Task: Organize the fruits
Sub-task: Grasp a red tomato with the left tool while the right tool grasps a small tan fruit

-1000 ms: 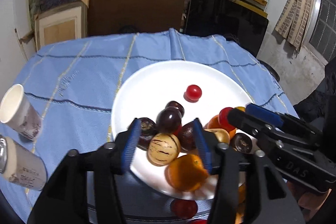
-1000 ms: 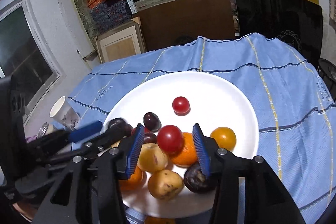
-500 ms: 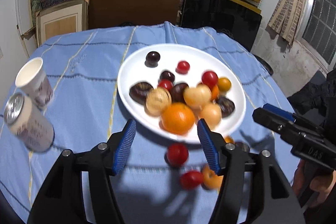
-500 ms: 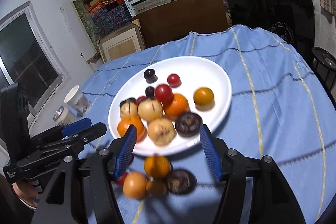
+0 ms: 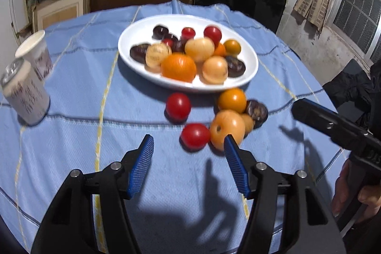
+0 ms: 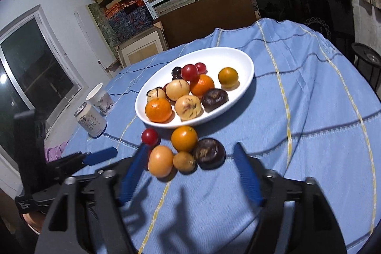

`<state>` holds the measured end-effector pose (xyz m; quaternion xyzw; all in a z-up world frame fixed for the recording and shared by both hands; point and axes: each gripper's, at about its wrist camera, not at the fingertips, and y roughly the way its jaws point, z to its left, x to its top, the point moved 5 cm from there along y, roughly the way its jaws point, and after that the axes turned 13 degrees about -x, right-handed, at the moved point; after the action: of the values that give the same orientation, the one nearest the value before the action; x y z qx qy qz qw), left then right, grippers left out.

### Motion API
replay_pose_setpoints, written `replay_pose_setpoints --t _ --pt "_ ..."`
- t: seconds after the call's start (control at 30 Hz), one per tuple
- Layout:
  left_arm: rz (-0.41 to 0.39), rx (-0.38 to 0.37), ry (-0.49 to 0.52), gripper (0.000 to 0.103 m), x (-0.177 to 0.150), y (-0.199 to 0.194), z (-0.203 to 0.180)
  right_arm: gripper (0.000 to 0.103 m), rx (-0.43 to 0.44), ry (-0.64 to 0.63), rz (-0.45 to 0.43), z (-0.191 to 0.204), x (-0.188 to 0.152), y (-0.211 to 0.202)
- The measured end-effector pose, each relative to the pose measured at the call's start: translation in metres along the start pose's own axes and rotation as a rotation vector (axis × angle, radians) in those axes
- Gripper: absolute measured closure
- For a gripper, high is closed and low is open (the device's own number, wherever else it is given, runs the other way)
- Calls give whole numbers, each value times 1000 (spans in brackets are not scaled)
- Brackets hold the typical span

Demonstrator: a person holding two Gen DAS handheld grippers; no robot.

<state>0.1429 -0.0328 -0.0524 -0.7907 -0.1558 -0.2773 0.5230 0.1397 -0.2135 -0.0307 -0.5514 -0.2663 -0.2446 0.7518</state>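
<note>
A white oval plate [image 5: 247, 74] [image 6: 245, 63] on the blue cloth holds several fruits: oranges, yellow-brown round fruits, red tomatoes and dark purple ones. In front of it several loose fruits lie on the cloth: a red tomato [image 5: 178, 106] [image 6: 150, 136], a second red one [image 5: 195, 136], an orange [image 5: 232, 100] [image 6: 184, 137], a pale orange fruit [image 5: 227, 129] [image 6: 160, 160], a small yellow one [image 6: 184, 161] and a dark purple one [image 5: 256, 111] [image 6: 209, 153]. My left gripper [image 5: 188, 148] is open and empty, just short of the loose fruits. My right gripper [image 6: 189, 151] is open and empty, raised above them.
A paper cup [image 5: 35, 54] [image 6: 100, 99] and a drink can [image 5: 23, 92] [image 6: 90, 119] stand at the left of the table. Shelves, boxes and a dark screen are behind the table. The right gripper's body [image 5: 338, 130] shows at the right of the left wrist view.
Both grippers have pulled back and up from over the plate. The plate now sits farther away, and the loose fruits in front of it have come into view.
</note>
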Motion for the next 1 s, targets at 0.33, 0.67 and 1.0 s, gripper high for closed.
replay_pose_setpoints --t 0.33,0.67,1.0 --pt "79 9 79 50 -8 29 3 25 26 -5 4 -2 -5 0" --pt "78 13 128 75 10 42 -3 25 -1 -41 22 1 -9 6" --pt "20 19 93 75 -5 6 4 25 -13 -187 66 25 -25 15"
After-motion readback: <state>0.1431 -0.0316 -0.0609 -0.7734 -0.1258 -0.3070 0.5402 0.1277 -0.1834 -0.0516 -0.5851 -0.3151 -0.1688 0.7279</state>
